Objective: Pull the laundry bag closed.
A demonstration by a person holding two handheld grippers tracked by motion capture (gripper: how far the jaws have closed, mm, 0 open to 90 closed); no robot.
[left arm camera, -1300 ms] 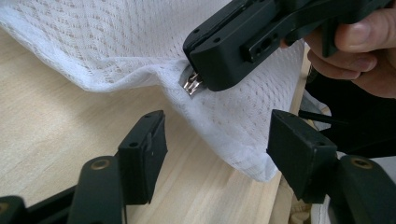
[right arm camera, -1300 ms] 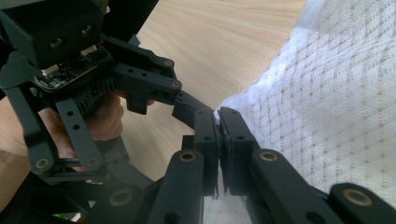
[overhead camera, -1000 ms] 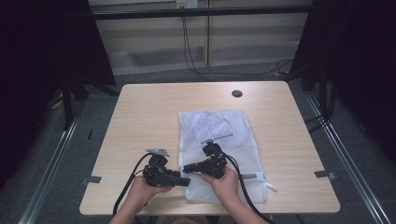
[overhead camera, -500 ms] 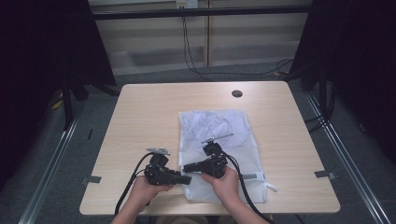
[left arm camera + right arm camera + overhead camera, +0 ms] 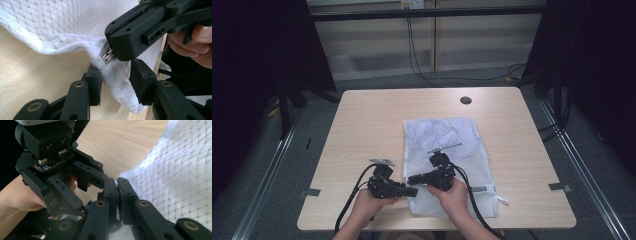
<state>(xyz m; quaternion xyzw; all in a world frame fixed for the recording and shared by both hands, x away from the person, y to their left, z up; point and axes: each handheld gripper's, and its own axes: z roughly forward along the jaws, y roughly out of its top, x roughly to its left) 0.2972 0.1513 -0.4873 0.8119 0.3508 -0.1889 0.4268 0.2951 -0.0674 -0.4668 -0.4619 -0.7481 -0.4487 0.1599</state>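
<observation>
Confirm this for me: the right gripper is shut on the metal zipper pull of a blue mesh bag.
Not quite: the mesh bag is white, not blue, as the left gripper view shows. The right gripper is indeed shut on its metal zipper pull.

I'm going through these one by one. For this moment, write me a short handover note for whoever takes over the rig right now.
Right gripper: shut on the metal zipper pull at the near left corner of the white mesh bag.
Left gripper: jaws have just been closing around the bunched bag corner below the pull; the pads look close to the fabric, a firm grip is not clear.
Bag lies flat on the wooden table, right of centre.
Done: pull caught. Left: probably hold the corner steady and run the zipper.
</observation>
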